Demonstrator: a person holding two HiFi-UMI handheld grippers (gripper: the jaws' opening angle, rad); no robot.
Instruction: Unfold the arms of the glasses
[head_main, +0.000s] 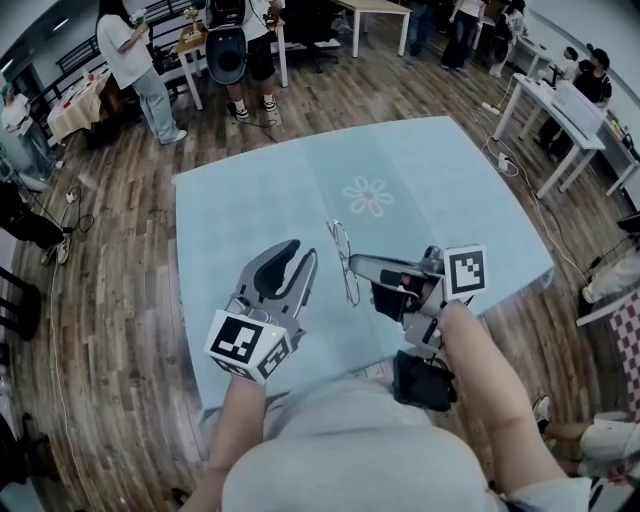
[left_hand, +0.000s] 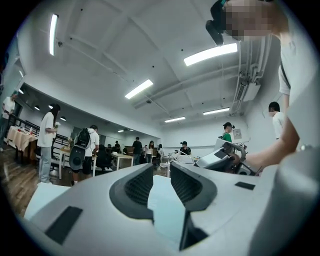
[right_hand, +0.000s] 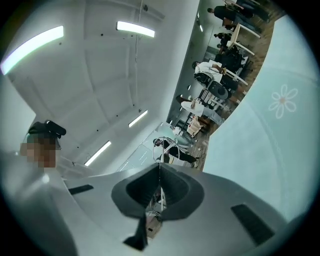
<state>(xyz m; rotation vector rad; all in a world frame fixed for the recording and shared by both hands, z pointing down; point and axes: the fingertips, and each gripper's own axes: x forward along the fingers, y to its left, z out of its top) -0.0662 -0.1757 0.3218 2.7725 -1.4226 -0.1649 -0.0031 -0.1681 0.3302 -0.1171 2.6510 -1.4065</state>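
The teal-clothed table (head_main: 250, 200) lies beneath both my tools. My left gripper (head_main: 304, 250) hovers above it, jaws partly apart with nothing between them. My right gripper (head_main: 358, 266) is clamped tight on the wire-framed glasses (head_main: 342, 245), holding them above the cloth, just beside the left gripper's tips.

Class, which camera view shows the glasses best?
The head view: the whole wire frame of the glasses shows, held by the right gripper. The right gripper view shows only a rim past its shut jaws; the left gripper view shows nothing clear.
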